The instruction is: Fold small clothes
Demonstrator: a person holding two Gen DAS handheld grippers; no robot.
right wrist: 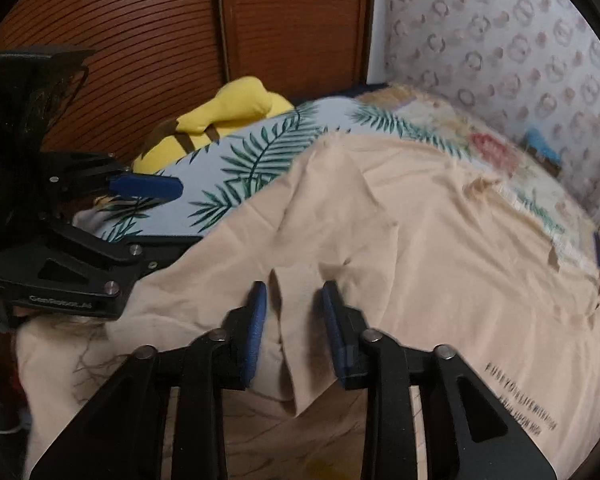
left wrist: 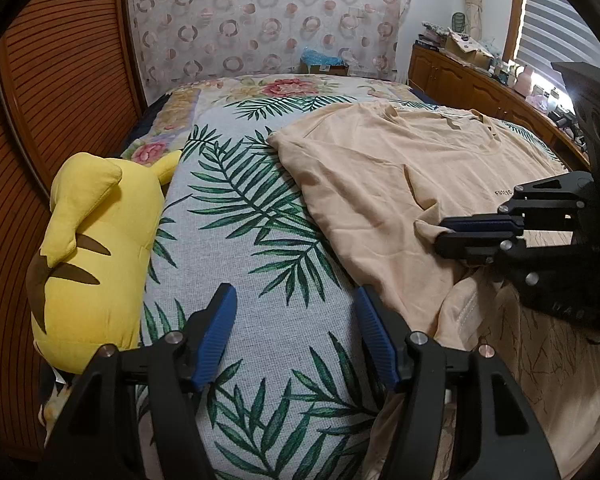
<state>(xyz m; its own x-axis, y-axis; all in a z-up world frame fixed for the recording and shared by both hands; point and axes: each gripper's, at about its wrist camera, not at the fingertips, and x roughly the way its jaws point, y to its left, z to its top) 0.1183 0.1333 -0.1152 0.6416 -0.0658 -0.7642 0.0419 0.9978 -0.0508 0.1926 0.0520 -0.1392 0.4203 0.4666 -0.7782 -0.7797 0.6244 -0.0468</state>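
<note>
A peach T-shirt (left wrist: 388, 184) lies spread on the bed, collar toward the far end; it also shows in the right wrist view (right wrist: 440, 240). My left gripper (left wrist: 296, 312) is open and empty over the leaf-print cover, just left of the shirt's near edge. My right gripper (right wrist: 294, 296) stands partly open with a raised fold of the shirt's hem between its blue pads, not clamped. From the left wrist view the right gripper (left wrist: 444, 230) reaches in from the right at the shirt's lower part. The left gripper (right wrist: 180, 216) shows at the left of the right wrist view.
A yellow plush toy (left wrist: 88, 248) lies along the bed's left side against a wooden slatted wardrobe (left wrist: 60, 80). A leaf-print cover (left wrist: 252, 248) covers the bed. A wooden dresser (left wrist: 480, 84) with clutter stands at the far right. A patterned curtain (left wrist: 268, 16) hangs behind.
</note>
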